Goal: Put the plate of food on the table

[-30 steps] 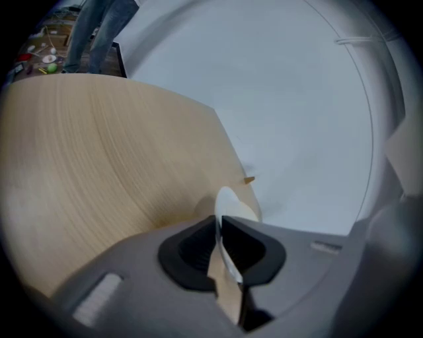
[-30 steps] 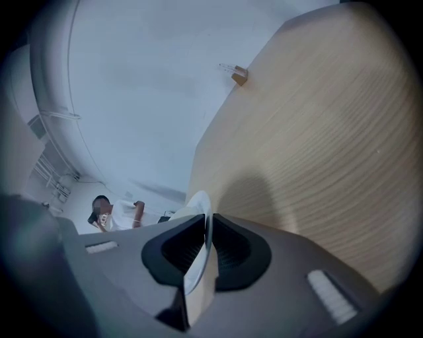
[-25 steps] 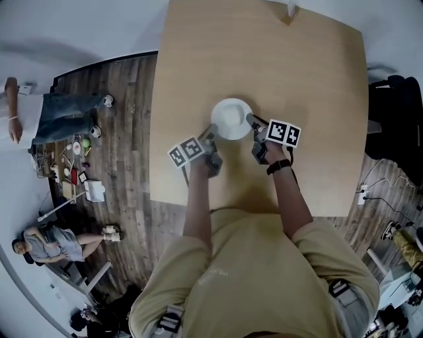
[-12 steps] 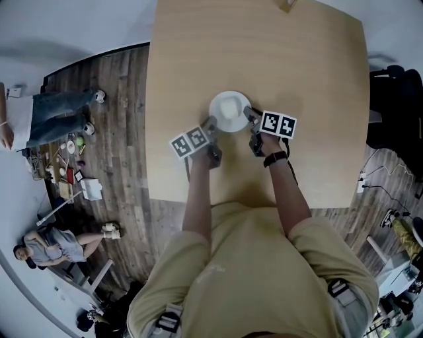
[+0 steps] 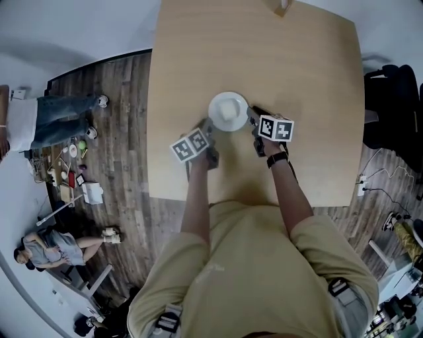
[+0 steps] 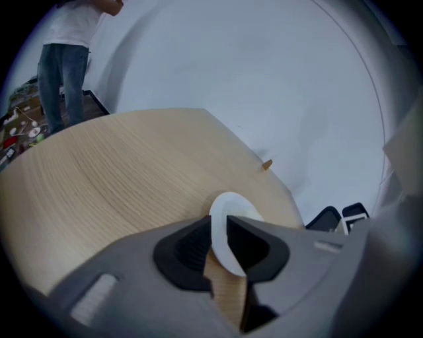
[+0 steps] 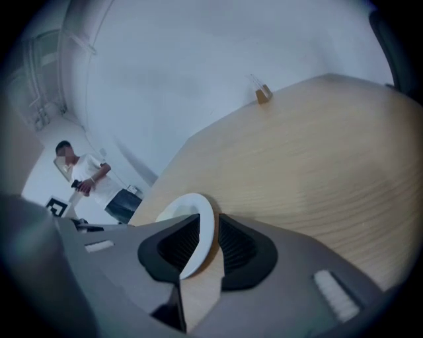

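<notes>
A small white plate with a pale mound of food sits low over the middle of the light wooden table; I cannot tell if it touches the wood. My left gripper is shut on its near-left rim, and the plate edge shows between the black pads. On the plate's right rim my right gripper is shut; there the plate edge lies against the left pad. The food is hidden in both gripper views.
A small wooden piece stands at the table's far edge. Left of the table is dark plank floor with a standing person, a seated person and scattered clutter. A black chair stands at the right.
The plate and both grippers have moved a little farther from the table's near edge. The right gripper's marker cube has turned slightly.
</notes>
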The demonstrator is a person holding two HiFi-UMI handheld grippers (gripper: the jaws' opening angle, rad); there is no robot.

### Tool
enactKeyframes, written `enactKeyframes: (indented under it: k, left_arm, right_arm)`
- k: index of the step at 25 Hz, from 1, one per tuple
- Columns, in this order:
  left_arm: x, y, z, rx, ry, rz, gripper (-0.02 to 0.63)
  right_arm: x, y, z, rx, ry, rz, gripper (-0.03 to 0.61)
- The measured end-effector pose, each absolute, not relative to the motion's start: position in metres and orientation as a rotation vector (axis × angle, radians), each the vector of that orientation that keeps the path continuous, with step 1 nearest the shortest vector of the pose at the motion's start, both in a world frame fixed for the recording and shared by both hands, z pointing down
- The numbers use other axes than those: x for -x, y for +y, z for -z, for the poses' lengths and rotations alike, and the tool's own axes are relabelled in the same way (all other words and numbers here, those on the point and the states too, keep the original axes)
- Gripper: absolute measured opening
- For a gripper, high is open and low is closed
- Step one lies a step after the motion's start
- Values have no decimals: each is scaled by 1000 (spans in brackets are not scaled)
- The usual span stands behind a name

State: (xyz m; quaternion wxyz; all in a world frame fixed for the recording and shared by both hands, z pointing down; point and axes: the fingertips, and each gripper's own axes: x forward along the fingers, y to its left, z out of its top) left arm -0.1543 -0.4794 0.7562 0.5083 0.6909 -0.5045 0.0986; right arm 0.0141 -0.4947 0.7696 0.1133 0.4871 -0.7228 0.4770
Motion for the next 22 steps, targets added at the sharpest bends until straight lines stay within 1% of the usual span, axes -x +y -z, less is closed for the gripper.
enactKeyframes:
  k: [2,5,11,13,15,22]
  left_arm:
    - [156,-478,-742,-1719,-1249,-233,69]
    - [158,-471,-720,-1818,-1308,-257,69]
    - [147,-448,-663,-1990,-1404,-237,69]
    - [141,-435,-644,-2063,-1447,-262,67]
    - [136,-422,-626,-2122,-1499,-282,61]
    - [123,-367,-571,-2254,-1672,-267,28]
  right_arm:
    - [-19,-495,-751,-1431,-2191,-1200,98]
    - [-22,-492,-715,-1444,-2281,-908,98]
    - [-22,-471,-643,-1465,-2404,-513,98]
    - [-25,-459,-623,-1496,-2430,-466,89]
    - [-33,-446,-610,-1536,-2438,-479,66]
    - [-54,-390,-566,-1614,-2510,-385,54]
